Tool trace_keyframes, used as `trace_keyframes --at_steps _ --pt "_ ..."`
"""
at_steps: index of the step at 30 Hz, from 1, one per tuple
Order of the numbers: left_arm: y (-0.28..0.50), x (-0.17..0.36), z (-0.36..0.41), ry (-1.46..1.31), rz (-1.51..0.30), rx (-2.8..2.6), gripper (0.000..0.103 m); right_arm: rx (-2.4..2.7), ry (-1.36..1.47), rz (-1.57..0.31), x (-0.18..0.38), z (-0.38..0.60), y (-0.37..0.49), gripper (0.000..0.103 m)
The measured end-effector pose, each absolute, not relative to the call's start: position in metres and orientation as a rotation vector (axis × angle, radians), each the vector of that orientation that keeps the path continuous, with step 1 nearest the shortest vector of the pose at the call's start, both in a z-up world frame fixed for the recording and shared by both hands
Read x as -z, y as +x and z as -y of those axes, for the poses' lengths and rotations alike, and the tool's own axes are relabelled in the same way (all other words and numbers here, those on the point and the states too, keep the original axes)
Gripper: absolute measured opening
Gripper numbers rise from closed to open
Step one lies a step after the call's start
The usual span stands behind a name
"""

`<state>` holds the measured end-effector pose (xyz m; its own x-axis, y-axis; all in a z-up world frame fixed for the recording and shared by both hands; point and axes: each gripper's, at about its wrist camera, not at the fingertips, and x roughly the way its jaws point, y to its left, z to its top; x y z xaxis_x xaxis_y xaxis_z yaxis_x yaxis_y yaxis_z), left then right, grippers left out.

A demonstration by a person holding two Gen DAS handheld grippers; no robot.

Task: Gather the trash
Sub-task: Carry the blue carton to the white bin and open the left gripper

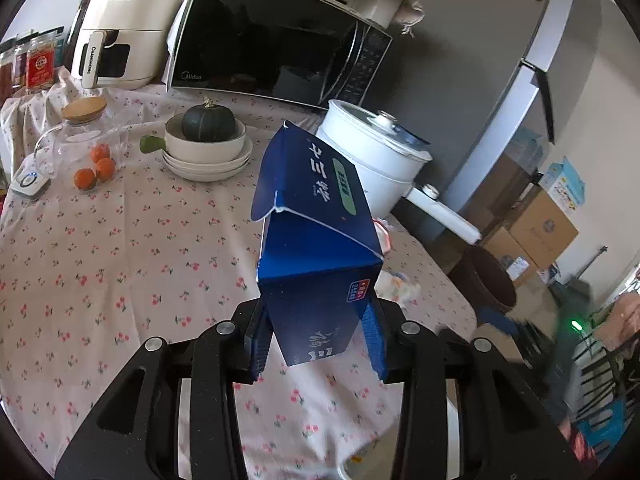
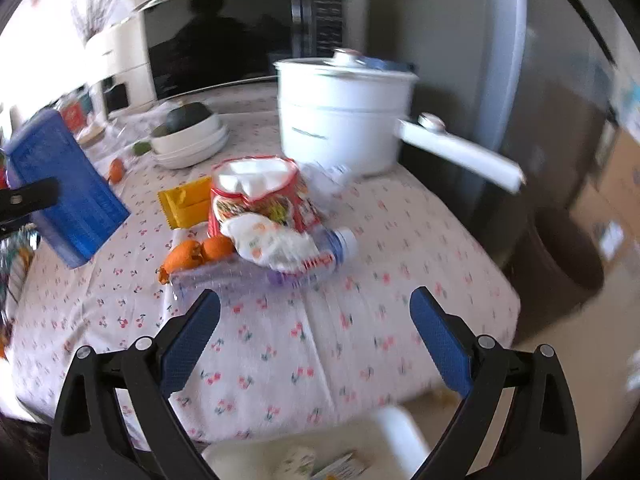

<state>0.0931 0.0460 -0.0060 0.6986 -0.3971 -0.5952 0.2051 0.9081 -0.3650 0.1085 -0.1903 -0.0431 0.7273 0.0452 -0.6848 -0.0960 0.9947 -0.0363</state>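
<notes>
Between the pads of my left tool (image 1: 316, 340) sits a blue carton (image 1: 316, 240), pinched at its lower end and held up off the bench (image 1: 100, 260), its opened top flap tilting away from me. The pads press its sides in; the lower corner of the carton pokes down between them. Past it, further along, stacked bowls (image 1: 206, 152) carry a dark squash (image 1: 208, 122), and to the right of the carton a white pot (image 1: 372, 156) stands, partly hidden behind it. Crumpled wrappers (image 1: 394, 284) peek out just right of the carton, mostly covered.

My right tool (image 2: 314, 320) hangs level above the near edge of the bench, fingers spread wide with nothing between them. Straight ahead lies a heap of trash (image 2: 272, 224): a red-rimmed cup, crumpled white paper, a clear bottle, all blurred so I cannot separate them well. A yellow packet (image 2: 186, 202) and orange peel (image 2: 196, 254) lie to its left. Far left, the blue carton appears again, cut off by the frame. Below the bench edge something white shows, too smeared to name.
</notes>
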Motion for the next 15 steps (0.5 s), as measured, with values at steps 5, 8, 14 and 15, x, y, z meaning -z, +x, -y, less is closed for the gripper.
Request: trace_keyframes --at_steps 5,8,14,15 --pt "0.092 0.007 -0.051 -0.271 -0.743 0.344 0.038 -0.194 -0.163 -0.742 0.046 0.172 0.137 0.093" --pt "0.093 0.008 -0.055 -0.280 -0.748 0.346 0.038 -0.222 -0.180 -0.752 0.055 0.166 0.151 0.093" --pt "0.095 0.011 -0.060 -0.284 -0.756 0.349 0.038 -0.219 -0.120 -0.799 0.080 0.173 0.171 0.076" --pt "0.095 0.012 -0.061 -0.284 -0.761 0.349 0.038 -0.222 -0.110 -0.813 0.083 0.173 0.174 0.073"
